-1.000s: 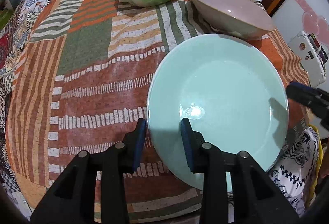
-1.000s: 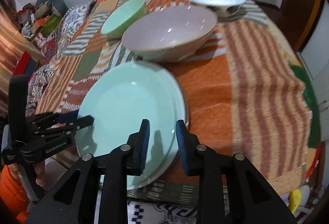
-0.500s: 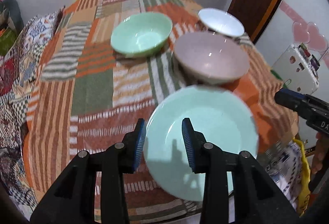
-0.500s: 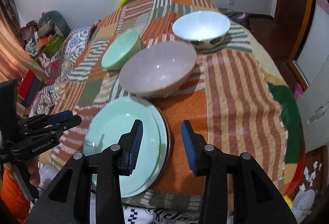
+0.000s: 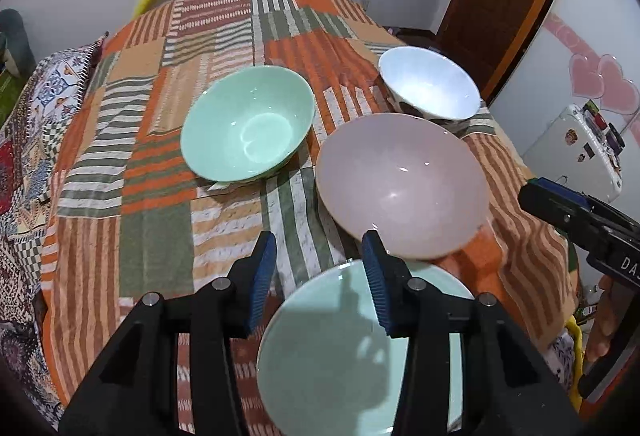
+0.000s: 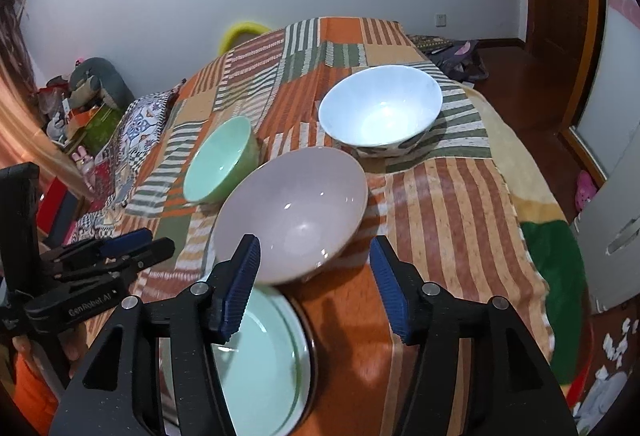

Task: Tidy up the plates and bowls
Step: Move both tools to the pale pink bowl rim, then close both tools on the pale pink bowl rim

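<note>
The left claw (image 5: pixel 320 276) is hovering wide apart, empty, above the mint plates (image 5: pixel 340 356) lying stacked at the surface's (image 5: pixel 160 236) near edge. The right claw (image 6: pixel 314 284) is gaping wider over the pink bowl (image 6: pixel 292 220); green bowl (image 6: pixel 218 164) and white bowl (image 6: pixel 380 108) are sitting beyond.

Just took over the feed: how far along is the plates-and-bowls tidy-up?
Done: the green plates lie stacked at the near table edge. In hand: nothing; left gripper and right gripper are both open and empty. Left: the pink bowl, green bowl and white bowl sit apart, unstacked.
</note>
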`<state>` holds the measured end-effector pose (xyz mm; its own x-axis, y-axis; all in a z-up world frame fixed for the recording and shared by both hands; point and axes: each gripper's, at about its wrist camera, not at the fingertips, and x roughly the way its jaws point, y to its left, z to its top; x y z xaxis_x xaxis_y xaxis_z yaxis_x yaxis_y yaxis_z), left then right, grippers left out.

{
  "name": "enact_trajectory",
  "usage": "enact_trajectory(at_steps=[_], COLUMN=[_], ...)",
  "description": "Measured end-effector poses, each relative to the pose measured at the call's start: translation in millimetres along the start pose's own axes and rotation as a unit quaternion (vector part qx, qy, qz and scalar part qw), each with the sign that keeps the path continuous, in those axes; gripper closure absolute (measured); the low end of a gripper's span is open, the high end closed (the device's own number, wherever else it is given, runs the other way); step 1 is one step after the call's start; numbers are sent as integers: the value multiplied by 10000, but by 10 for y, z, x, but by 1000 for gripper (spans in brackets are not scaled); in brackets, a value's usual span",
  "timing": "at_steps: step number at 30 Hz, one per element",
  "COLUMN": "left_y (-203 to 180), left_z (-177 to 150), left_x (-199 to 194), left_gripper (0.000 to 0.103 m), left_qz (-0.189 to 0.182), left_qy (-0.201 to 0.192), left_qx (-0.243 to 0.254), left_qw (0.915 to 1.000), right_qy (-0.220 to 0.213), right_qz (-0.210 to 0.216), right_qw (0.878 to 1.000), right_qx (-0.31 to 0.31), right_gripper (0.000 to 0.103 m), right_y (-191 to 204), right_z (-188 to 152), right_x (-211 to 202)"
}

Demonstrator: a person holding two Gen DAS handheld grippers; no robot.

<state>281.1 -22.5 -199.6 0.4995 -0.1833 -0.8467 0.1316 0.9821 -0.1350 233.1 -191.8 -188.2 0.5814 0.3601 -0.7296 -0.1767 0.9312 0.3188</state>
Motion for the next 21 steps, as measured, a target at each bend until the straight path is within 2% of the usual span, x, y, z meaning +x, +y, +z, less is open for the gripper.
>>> enact_trajectory(at_steps=[8,15,18,21], left_y=[23,16,3,2], left_z=[197,269,281,283], left_x=[445,673,782,882], left_gripper=[59,59,60,68], left_qz=[-115,-255,-270,-316], left_qy=[270,255,281,357], left_qx=[-84,-53,-33,-40], left_qw=[9995,9993,9992,9989], right_qy=[127,174,211,337], right_qz=[93,67,-11,120], right_qw=[9991,9984,9980,9967], right_qx=[389,541,599,729], right_gripper=[50,50,59,69], right_y=[-116,-230,-302,-373], right_z=[101,34,16,-12], right_x=[406,594,664,722])
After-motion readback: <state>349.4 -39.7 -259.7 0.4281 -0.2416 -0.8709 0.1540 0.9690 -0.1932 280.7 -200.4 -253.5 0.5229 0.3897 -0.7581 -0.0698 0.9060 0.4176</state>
